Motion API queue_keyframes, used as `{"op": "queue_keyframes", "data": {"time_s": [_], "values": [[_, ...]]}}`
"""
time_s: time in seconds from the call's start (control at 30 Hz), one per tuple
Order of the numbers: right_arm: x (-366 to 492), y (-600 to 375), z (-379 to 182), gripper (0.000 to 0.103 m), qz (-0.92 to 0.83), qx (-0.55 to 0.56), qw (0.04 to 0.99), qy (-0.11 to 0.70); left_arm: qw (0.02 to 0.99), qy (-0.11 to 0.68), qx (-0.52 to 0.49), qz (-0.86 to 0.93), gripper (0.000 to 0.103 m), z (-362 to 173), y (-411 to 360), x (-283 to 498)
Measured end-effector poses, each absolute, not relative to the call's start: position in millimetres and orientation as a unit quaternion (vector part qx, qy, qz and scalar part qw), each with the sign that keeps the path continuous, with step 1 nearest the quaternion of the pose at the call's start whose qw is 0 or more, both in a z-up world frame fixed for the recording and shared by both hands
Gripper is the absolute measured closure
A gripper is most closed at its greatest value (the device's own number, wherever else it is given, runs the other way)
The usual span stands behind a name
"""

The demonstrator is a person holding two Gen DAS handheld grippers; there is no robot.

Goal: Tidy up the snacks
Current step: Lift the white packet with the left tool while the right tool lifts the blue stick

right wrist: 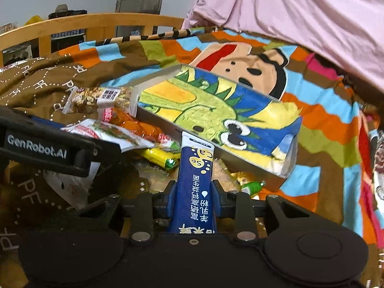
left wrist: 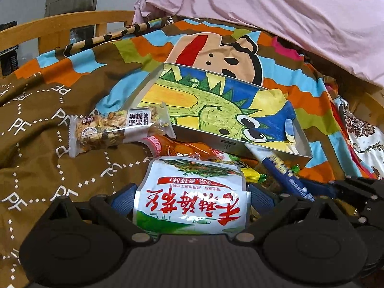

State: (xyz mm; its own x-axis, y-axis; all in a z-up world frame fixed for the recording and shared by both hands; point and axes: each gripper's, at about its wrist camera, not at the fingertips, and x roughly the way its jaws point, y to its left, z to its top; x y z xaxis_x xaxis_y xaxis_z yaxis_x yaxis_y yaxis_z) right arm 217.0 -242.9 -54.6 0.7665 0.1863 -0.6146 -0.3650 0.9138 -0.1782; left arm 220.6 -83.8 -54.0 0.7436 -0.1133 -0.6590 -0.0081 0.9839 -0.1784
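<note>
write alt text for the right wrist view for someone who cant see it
The right tongs grip a dark blue sachet upright, just in front of a shallow box lined with a green dragon drawing. Left of the box, a nut bar and other snack packets lie on a patterned bedspread.

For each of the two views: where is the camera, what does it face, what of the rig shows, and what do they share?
Left wrist: sits behind the left gripper, which clamps a white packet; faces the tray.
Right wrist: sits behind the right gripper, which clamps a blue sachet; the left gripper shows at left.
Shared: tray, nut bar, blanket.
</note>
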Motion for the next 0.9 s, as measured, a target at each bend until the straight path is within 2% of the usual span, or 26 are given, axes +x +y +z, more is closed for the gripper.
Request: {"op": "queue_keyframes", "data": {"time_s": [0.47, 0.63, 0.9], "values": [[213, -239, -29, 0.071, 0.122, -0.162, 0.961, 0.187, 0.958, 0.268, -0.096, -0.03, 0.004, -12, -89, 226], [239, -241, -23, 0.07, 0.098, -0.155, 0.975, 0.129, 0.968, 0.229, -0.096, -0.031, 0.004, 6, -95, 264], [316, -246, -23, 0.07, 0.021, -0.161, 0.983, 0.085, 0.973, 0.199, -0.106, -0.04, 0.004, 9, -100, 346]]}}
